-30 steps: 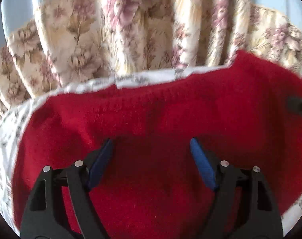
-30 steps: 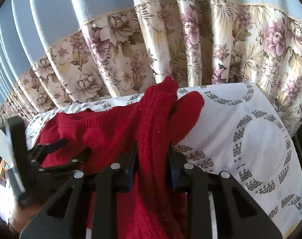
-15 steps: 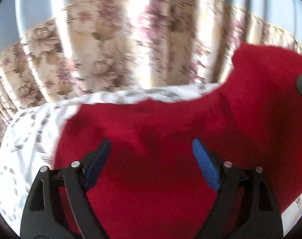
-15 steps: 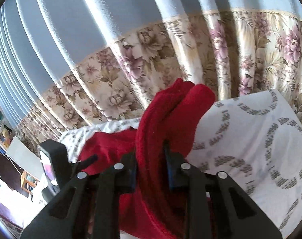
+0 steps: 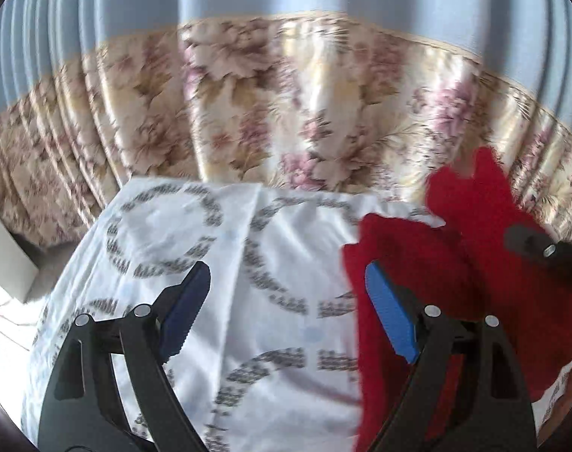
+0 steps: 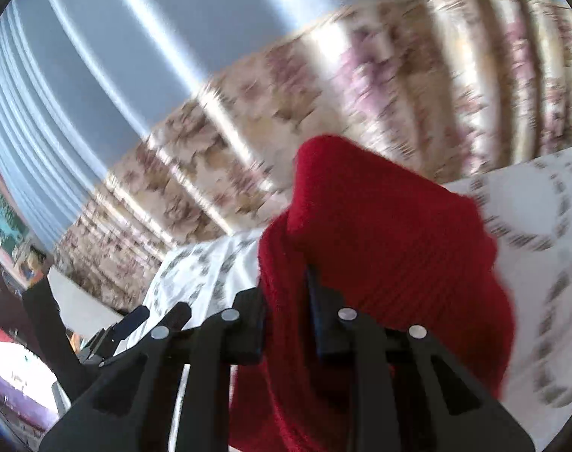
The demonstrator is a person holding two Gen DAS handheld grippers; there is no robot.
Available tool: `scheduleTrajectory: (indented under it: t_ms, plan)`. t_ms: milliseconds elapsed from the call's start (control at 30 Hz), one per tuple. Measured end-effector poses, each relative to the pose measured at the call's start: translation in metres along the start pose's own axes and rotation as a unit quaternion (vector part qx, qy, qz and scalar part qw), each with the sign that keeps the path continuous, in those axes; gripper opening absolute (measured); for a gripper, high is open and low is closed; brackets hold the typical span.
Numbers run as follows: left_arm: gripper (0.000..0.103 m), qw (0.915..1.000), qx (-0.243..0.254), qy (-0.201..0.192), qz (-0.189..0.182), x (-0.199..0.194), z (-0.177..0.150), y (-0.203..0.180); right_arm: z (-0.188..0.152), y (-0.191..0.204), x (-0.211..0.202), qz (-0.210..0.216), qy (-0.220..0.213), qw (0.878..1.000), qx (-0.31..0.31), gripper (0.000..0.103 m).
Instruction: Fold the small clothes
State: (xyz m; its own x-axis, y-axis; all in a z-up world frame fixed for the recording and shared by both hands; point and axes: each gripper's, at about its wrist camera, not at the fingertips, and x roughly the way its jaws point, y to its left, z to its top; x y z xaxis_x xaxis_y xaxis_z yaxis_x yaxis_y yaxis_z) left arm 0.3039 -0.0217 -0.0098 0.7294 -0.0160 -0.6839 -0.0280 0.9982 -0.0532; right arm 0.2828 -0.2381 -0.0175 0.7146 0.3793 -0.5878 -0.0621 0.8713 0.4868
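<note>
A red knit garment (image 5: 485,263) is bunched and lifted at the right of the left wrist view, over a white patterned cloth (image 5: 229,256). My left gripper (image 5: 286,305) is open and empty, with its blue pads over the bare cloth; its right pad (image 5: 389,316) sits by the garment's left edge. My right gripper (image 6: 288,309) is shut on a fold of the red garment (image 6: 384,233) and holds it raised above the cloth (image 6: 542,203). The right gripper's body shows at the far right of the left wrist view (image 5: 546,250).
Floral and blue pleated curtains (image 5: 286,113) hang close behind the cloth-covered surface. The surface's left edge drops off near a pale box (image 5: 7,252). The left gripper shows small at the lower left of the right wrist view (image 6: 127,324).
My right gripper has lifted the red garment up and to the right. The garment has left the space between my left gripper's fingers, which now face bare white cloth.
</note>
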Motion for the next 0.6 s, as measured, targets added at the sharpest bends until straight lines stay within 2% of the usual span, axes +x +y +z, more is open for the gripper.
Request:
scheduleTrajectory:
  t_ms: [133,233,300,333,433,533,600]
  plan:
    - [0.084,0.9998,-0.013,0.014,-0.004,0.008,-0.009,0.013,-0.023,0.019,0.030,-0.017,0.024,0.999,-0.027,0.018]
    - [0.084,0.9998,-0.016,0.009,-0.006,0.005,-0.008,0.015,-0.029,0.018,0.031,-0.005,0.041,0.999,-0.030,0.027]
    - [0.084,0.9998,-0.013,0.007,-0.010,0.001,-0.008,0.013,-0.026,0.012,0.011,0.020,0.031,0.999,-0.024,0.061]
    - [0.084,0.9998,-0.013,0.006,-0.012,-0.001,-0.008,0.013,-0.024,0.010,-0.001,0.021,0.019,0.999,-0.026,0.062]
    - [0.084,0.9996,-0.011,0.001,-0.025,-0.010,-0.006,0.009,-0.014,0.000,-0.057,-0.002,-0.034,0.998,-0.047,0.064]
    - [0.084,0.9991,0.000,-0.010,-0.042,-0.026,-0.005,-0.006,-0.007,-0.019,-0.089,-0.067,-0.062,0.994,-0.068,0.069]
    - [0.088,0.9976,0.014,-0.020,-0.064,-0.044,-0.007,-0.023,-0.007,-0.039,-0.098,-0.113,-0.067,0.988,-0.075,0.071]
